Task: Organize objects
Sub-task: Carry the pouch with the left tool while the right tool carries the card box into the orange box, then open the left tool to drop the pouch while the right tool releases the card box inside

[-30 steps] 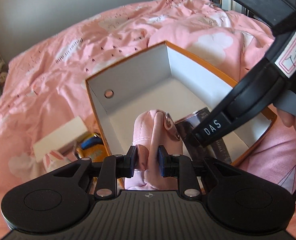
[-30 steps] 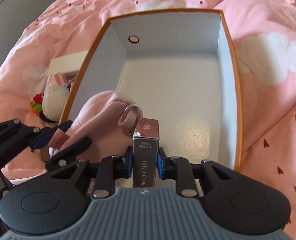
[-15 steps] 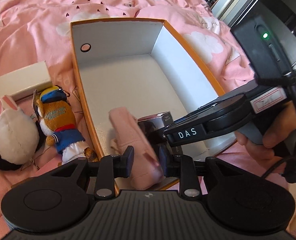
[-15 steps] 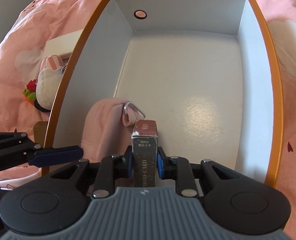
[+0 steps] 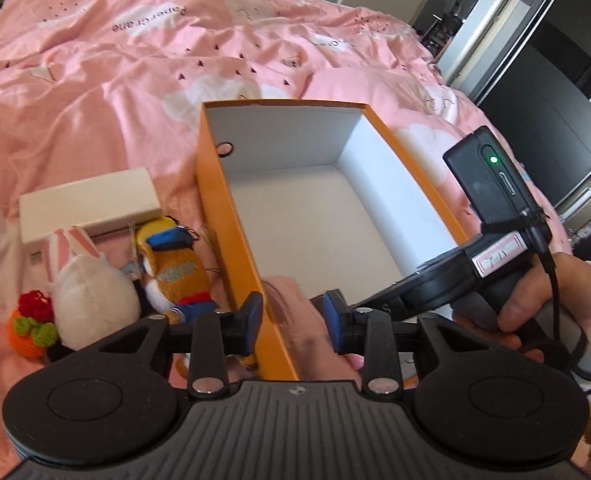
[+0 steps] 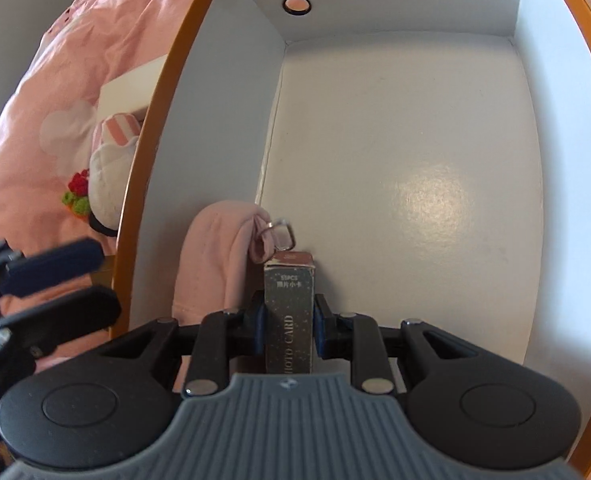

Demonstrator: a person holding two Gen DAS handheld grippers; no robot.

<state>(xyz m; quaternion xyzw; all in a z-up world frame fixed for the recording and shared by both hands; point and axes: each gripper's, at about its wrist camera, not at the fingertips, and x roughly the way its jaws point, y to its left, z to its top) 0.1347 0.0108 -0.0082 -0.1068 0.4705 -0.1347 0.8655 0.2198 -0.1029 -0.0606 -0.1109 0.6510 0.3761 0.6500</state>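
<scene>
An orange box with a white inside (image 5: 231, 216) lies on the pink bed; it also shows in the right wrist view (image 6: 395, 160). A pink plush keychain (image 6: 215, 256) lies in the box's near left corner; it also shows in the left wrist view (image 5: 295, 308). My left gripper (image 5: 293, 318) is open above the box's near left wall, apart from the pink plush. My right gripper (image 6: 288, 320) is shut on a dark photo card box (image 6: 289, 300), held low inside the box beside the pink plush.
Left of the orange box lie a white rabbit plush (image 5: 87, 280), a brown plush in blue clothes (image 5: 175, 268), a red and green knitted item (image 5: 31, 320) and a flat white box (image 5: 87, 204). Dark furniture and a doorway (image 5: 535, 80) stand past the bed.
My left gripper let go of the pink plush, opened and drew back to the left over the box's wall. My right gripper sank lower into the box with the photo card box.
</scene>
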